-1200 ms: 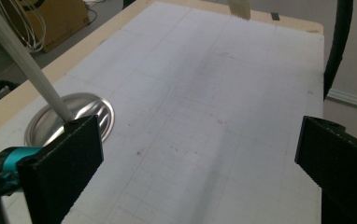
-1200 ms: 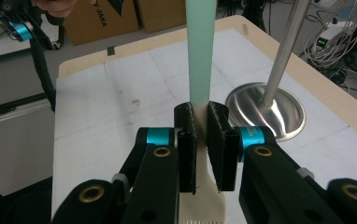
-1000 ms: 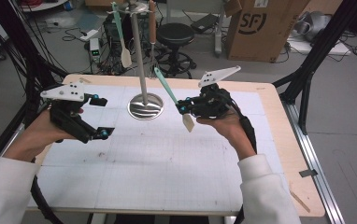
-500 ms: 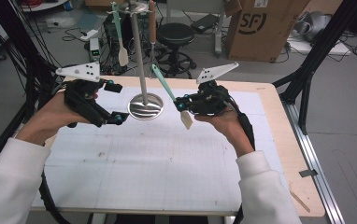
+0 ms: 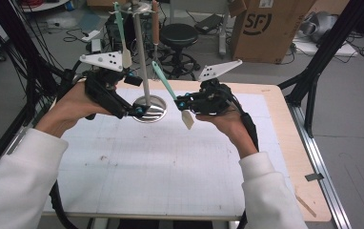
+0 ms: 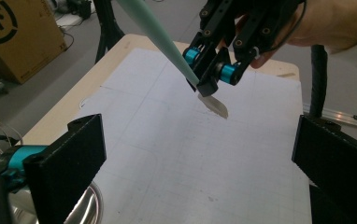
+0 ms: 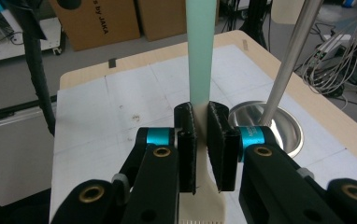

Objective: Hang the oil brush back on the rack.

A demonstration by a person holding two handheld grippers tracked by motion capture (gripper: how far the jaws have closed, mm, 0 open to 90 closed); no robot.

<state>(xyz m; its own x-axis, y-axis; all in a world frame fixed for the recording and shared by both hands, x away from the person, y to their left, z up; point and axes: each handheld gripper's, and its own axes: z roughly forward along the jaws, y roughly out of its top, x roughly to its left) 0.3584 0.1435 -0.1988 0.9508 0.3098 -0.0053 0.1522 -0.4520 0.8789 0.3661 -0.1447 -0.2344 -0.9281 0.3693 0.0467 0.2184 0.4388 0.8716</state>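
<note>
Right hand-held gripper [image 5: 186, 102] is clamped on a mint-green spatula [image 5: 168, 88], jaws nearly closed with the pads pressing either side of the neck, just above the pale cream blade; the right gripper view shows the handle rising straight up between the pads and the blade's notched edge below them. In the high view the spatula is held above the surface [image 5: 137, 176], tilted, blade low and toward the person, handle slanting up toward the steel rack pole [image 5: 142, 57]. Left hand-held gripper [image 5: 132, 102] is wide open and holds nothing; its two black pads frame bare surface in the left gripper view, with the right hand-held gripper and spatula blade [image 6: 212, 104] seen farther off. It sits in the air just beside the round steel base [image 5: 152, 109] of the rack, near the pole. A second green spatula [image 5: 121, 36] and a brown-handled utensil [image 5: 155, 24] hang from the rack top. A cardboard box [image 5: 261, 26] stands on the floor behind the surface.
</note>
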